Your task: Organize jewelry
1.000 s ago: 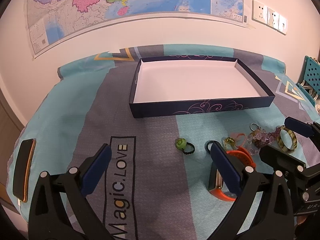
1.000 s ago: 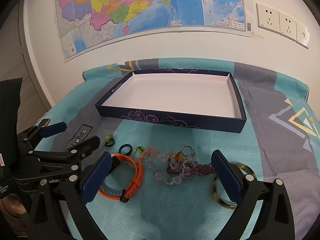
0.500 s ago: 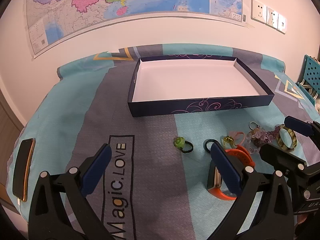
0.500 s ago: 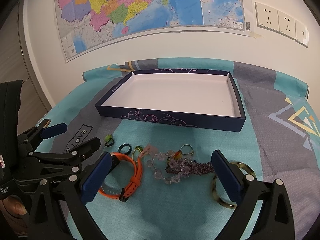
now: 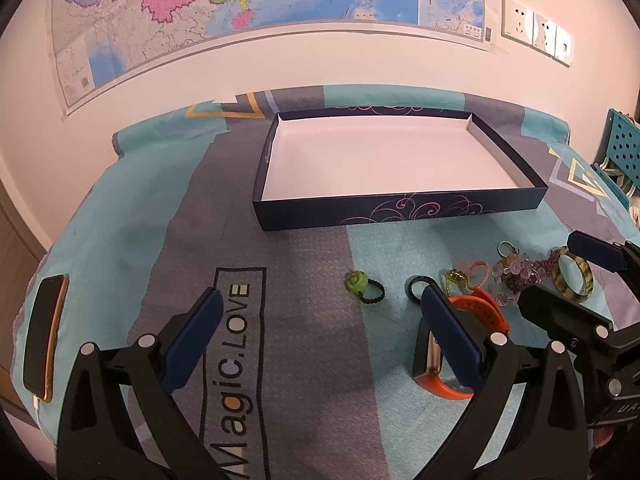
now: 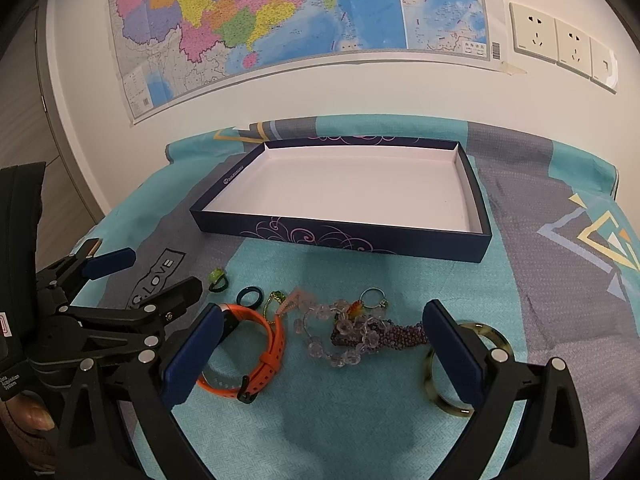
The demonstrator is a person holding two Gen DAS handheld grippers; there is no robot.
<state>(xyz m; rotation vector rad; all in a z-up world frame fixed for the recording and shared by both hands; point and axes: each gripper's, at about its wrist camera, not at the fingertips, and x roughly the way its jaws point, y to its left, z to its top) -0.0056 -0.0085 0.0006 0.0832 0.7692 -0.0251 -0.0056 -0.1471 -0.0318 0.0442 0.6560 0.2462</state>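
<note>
On the cloth-covered table [image 6: 560, 280], the navy box [image 6: 340, 240] sits open toward the wall. Nearer, both claws, left [image 5: 320, 344] and right [image 6: 320, 354], hover spread wide, holding nothing. Between box and claws lies the jewelry: orange watch [image 6: 264, 356], bead strand [image 6: 360, 332], bangle [image 6: 486, 332], dark ring [image 6: 249, 296], green ring [image 5: 358, 284].

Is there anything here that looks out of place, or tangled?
Yes. The clear bead string and the purple beaded bracelet lie tangled in one heap, so lifting one may drag the other. A phone, which is no jewelry, lies at the cloth's left edge. The box holds nothing.
</note>
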